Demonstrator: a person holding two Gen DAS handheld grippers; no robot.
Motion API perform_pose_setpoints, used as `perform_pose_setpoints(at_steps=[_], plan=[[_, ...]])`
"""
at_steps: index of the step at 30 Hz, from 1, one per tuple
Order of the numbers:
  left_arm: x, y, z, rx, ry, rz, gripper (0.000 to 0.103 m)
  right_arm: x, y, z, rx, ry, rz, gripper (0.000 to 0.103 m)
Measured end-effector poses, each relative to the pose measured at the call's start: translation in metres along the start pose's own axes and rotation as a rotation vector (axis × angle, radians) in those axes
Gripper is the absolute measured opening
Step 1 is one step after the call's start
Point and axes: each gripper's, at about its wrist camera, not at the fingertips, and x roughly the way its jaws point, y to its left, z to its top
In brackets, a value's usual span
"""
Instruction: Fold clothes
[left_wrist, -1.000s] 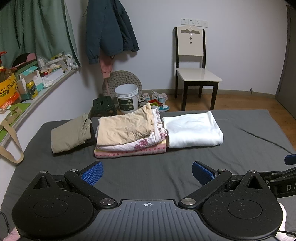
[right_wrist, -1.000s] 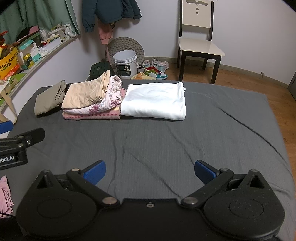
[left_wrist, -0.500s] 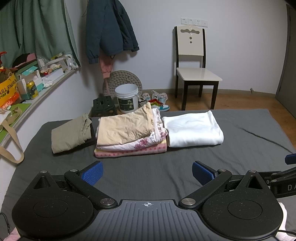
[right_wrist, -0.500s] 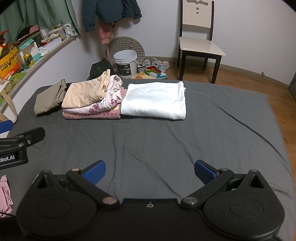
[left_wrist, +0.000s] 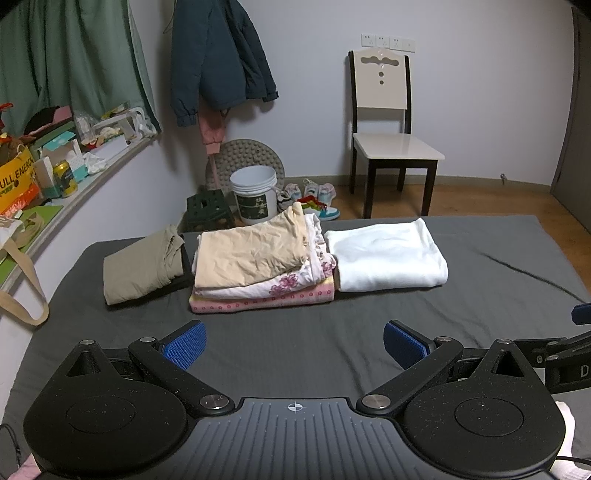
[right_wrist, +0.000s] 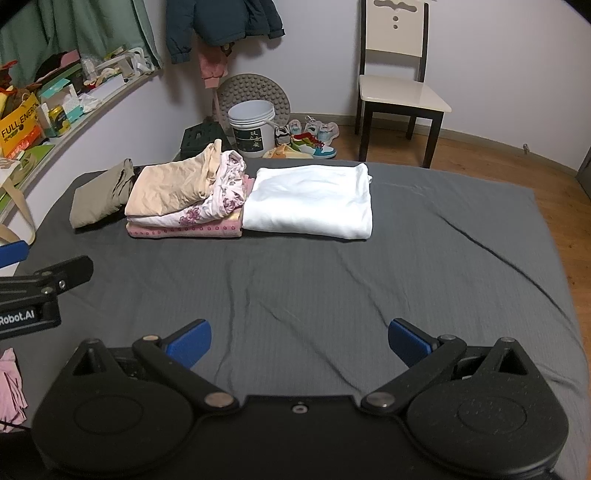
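- Well, folded clothes sit at the bed's (right_wrist: 332, 295) far side: white top (left_wrist: 384, 258), beige pile (left_wrist: 255, 266), olive bundle (left_wrist: 140, 266).
- Left gripper (left_wrist: 293, 341) and right gripper (right_wrist: 299, 341) hover, jaws spread wide, holding nothing.
- Something pink (right_wrist: 11, 391) lies low left (folded or not, unclear); whatever follows, keep edges square.

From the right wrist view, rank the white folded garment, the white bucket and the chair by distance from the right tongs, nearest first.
1. White folded garment: on the grey bed, straight ahead of the open right tongs.
2. White bucket: on the floor past the bed's far edge, slightly left.
3. Chair: against the back wall, to the right.
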Motion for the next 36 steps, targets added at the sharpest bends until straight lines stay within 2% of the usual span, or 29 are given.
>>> perform_pose_setpoints(at_steps=[7,13,16,17,19,22,24,27,32,36], plan=[[-0.004,0.004,0.003,0.019,-0.017,-0.022,0.103,-0.001,0.001,-0.001,-0.017,-0.003,-0.001,0.103],[-0.034,0.023,0.023,0.082,-0.117,-0.118,0.103,-0.014,0.004,0.002,-0.027,-0.033,0.018,0.103],[-0.048,0.044,0.034,0.041,-0.1,-0.163,0.103,-0.028,0.008,0.007,-0.056,-0.082,0.041,0.103],[-0.052,0.052,0.038,0.022,-0.093,-0.178,0.103,-0.034,0.01,0.011,-0.069,-0.104,0.047,0.103],[-0.063,0.075,0.045,-0.087,-0.064,-0.195,0.103,-0.047,0.015,0.017,-0.098,-0.153,0.054,0.103],[-0.084,0.114,0.047,-0.287,-0.065,-0.198,0.103,-0.067,0.019,0.028,-0.124,-0.215,0.08,0.103],[-0.094,0.137,0.042,-0.378,-0.069,-0.203,0.103,-0.077,0.02,0.034,-0.123,-0.253,0.104,0.103],[-0.101,0.173,0.02,-0.438,-0.092,-0.201,0.103,-0.075,0.024,0.032,-0.167,-0.261,0.098,0.103],[-0.08,0.229,-0.069,-0.581,0.005,-0.017,0.103,-0.049,0.043,0.004,-0.368,-0.151,0.026,0.103],[-0.063,0.273,-0.141,-0.691,0.084,0.132,0.103,-0.042,0.053,-0.011,-0.414,-0.098,0.006,0.103]])
